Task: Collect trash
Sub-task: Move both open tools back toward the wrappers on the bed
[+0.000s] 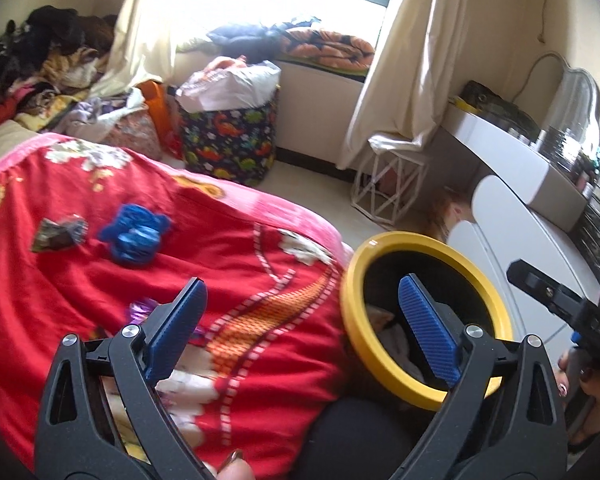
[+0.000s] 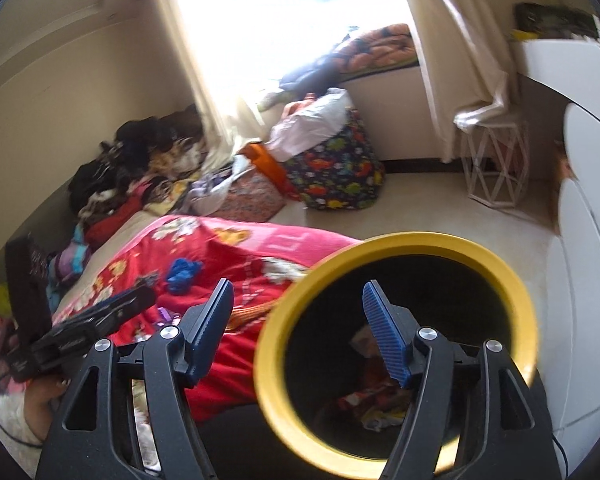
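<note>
The left gripper (image 1: pixel 302 330) tips downward over the edge of a bed covered by a red blanket (image 1: pixel 140 248), its jaws standing wide with nothing between them. One blue pad hangs over the blanket, the other over the mouth of a bin with a yellow rim (image 1: pixel 350 280) that stands just beside the bed. A fingertip of the hand gripping it shows at the bottom edge of the left wrist view.

The right gripper (image 2: pixel 298 334) also points downward, its jaws apart and empty; the right-hand pad sits over the dark inside of the bin (image 2: pixel 284 308), the other over the blanket's edge. Crumpled wrappers (image 2: pixel 376 404) lie at the bottom of the bin.

Trash remains on the blanket: a crumpled blue wrapper (image 1: pixel 134 236), a dark brownish wrapper (image 1: pixel 58 234) just to its left, and a small purple scrap (image 1: pixel 142 308) close to the left gripper's pad.

In the right wrist view the left gripper appears at the left, held by a hand (image 2: pixel 40 404) low over the bed. Beyond the bed a dinosaur-print basket (image 1: pixel 230 142) stands on the floor under the window.
</note>
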Demonstrator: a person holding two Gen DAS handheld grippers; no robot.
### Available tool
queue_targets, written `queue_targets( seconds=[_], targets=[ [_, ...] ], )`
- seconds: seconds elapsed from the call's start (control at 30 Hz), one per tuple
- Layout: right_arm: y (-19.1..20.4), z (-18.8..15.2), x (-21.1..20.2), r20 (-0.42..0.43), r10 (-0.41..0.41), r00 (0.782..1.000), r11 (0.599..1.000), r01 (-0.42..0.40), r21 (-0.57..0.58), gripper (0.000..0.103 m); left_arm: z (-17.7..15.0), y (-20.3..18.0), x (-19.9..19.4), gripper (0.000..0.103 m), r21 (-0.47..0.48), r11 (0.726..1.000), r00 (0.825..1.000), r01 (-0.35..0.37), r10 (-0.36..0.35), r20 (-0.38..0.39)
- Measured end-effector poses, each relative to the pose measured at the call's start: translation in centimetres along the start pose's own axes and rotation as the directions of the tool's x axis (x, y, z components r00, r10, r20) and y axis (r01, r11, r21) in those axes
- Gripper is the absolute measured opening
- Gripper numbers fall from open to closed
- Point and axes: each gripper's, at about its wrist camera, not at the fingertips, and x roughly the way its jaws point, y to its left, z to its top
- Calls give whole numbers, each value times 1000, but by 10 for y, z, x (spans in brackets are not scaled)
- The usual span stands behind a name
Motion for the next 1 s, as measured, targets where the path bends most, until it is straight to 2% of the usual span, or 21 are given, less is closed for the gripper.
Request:
queue_targets(
  seconds=[0.47,0.7,1.0],
  targets=[
    [70,6,48,-91,101,991,983,-113,-142,68,9,62,-15,88,-91,992,995,-85,89,34],
    [104,-2,80,-166,136,977,964,-169,-206,68,9,89,-16,88,-107,984,988,-145,149,29],
    [143,-14,118,-250,156,956,938,-223,-267,68,5,130,-17,88,-180,965,981,-193,196,0]
  ],
)
